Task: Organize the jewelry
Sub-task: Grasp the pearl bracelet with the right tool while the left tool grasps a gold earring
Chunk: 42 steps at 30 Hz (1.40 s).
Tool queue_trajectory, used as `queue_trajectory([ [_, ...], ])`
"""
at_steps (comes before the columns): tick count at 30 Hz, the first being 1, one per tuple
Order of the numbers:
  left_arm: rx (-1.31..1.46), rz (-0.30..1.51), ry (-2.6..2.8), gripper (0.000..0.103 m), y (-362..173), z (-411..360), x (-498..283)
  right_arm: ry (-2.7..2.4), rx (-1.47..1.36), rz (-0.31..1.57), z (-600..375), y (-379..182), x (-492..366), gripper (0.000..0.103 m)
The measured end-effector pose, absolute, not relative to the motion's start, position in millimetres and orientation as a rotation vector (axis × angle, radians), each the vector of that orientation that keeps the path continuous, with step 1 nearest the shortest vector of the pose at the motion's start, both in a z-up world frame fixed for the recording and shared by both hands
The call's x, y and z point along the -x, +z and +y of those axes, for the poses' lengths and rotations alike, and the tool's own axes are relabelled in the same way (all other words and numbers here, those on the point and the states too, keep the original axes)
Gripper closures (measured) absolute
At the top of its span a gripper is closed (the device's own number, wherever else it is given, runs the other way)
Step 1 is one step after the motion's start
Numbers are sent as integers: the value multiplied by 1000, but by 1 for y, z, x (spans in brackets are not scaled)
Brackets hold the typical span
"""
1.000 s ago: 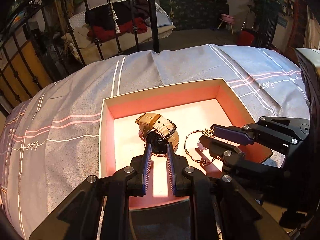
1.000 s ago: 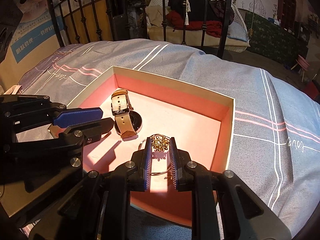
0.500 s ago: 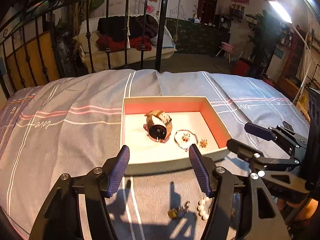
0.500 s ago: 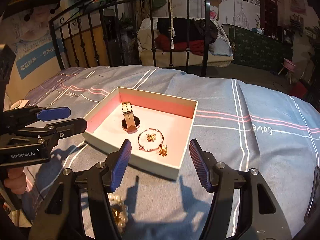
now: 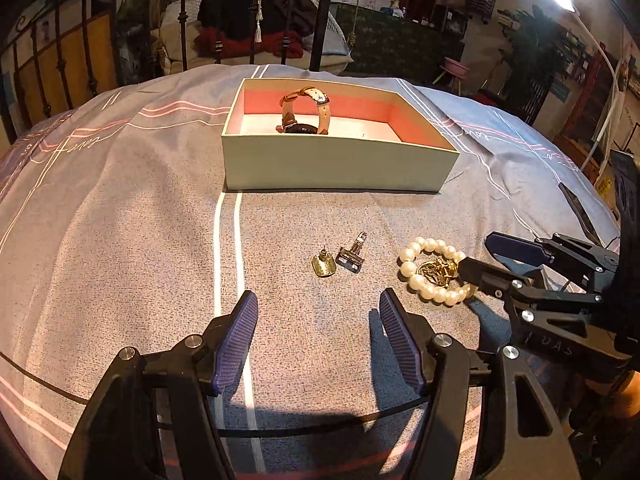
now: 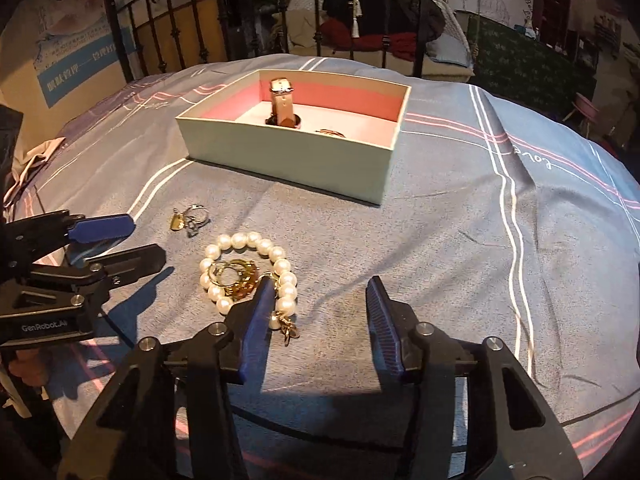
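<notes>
A pale box with a pink inside [image 5: 340,168] [image 6: 288,156] stands on the bed and holds a tan-strapped watch [image 5: 306,114] [image 6: 282,106] and a gold bangle [image 6: 330,133]. On the cover in front lie a pearl bracelet [image 5: 434,270] [image 6: 248,272] around a gold chain piece [image 6: 236,276], a gold earring [image 5: 323,266] [image 6: 177,221] and a silver clip [image 5: 352,254] [image 6: 196,216]. My left gripper [image 5: 318,336] [image 6: 132,244] is open and empty, just short of the earring. My right gripper [image 6: 316,316] [image 5: 478,254] is open, its left finger beside the pearls.
The grey striped bed cover [image 5: 120,220] runs out to all sides. A black iron bed frame [image 5: 320,12] stands behind the box, with a swing seat piled with clothes [image 6: 384,36] beyond it. A crumpled cloth [image 6: 32,160] lies at the left edge.
Both grippers have opened, let go of the watch and the bangle inside the box, and pulled back low over the cover, now near the loose jewelry in front of the box.
</notes>
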State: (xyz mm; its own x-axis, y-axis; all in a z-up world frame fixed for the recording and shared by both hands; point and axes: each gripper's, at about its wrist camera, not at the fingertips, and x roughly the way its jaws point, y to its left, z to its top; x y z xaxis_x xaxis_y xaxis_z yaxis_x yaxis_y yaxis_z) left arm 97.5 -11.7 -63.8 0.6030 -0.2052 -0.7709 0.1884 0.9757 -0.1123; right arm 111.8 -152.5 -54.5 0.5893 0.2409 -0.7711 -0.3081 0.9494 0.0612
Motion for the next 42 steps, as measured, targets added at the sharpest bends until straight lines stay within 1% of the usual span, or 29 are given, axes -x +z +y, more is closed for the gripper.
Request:
queue_trajectory([
  [3, -16, 888, -231, 41, -67, -16, -96, 319, 66, 903, -161, -58, -115, 68],
  [10, -21, 886, -223, 41, -69, -16, -106, 339, 95, 891, -155, -56, -113, 68],
  [20, -79, 886, -202, 41, -71, -23, -117, 377, -21, 859, -171, -60, -103, 68],
  [23, -87, 886, -205, 41, -72, -25, -122, 377, -14, 861, -169, -60, -103, 68],
  [26, -95, 880, -224, 41, -76, -26, -125, 378, 2, 866, -166, -60, -103, 68],
  [28, -101, 865, -232, 39, -78, -26, -123, 391, 15, 873, -164, -60, -103, 63],
  [31, -106, 859, -232, 39, -78, -27, -122, 387, 47, 868, -158, -61, -101, 63],
  [32, -106, 858, -232, 39, -79, -28, -122, 383, 53, 864, -158, -61, -100, 65],
  [34, -100, 856, -236, 39, -79, -27, -121, 392, 51, 858, -157, -60, -98, 76],
  [35, -97, 855, -238, 39, -79, -27, -121, 393, 55, 854, -155, -60, -96, 83],
  [36, -95, 853, -239, 39, -79, -27, -120, 396, 63, 849, -154, -59, -94, 93],
  [39, -88, 850, -244, 40, -79, -25, -118, 400, 80, 838, -149, -57, -89, 93],
  [42, -73, 846, -252, 40, -78, -23, -117, 403, 36, 802, -152, -47, -85, 93],
])
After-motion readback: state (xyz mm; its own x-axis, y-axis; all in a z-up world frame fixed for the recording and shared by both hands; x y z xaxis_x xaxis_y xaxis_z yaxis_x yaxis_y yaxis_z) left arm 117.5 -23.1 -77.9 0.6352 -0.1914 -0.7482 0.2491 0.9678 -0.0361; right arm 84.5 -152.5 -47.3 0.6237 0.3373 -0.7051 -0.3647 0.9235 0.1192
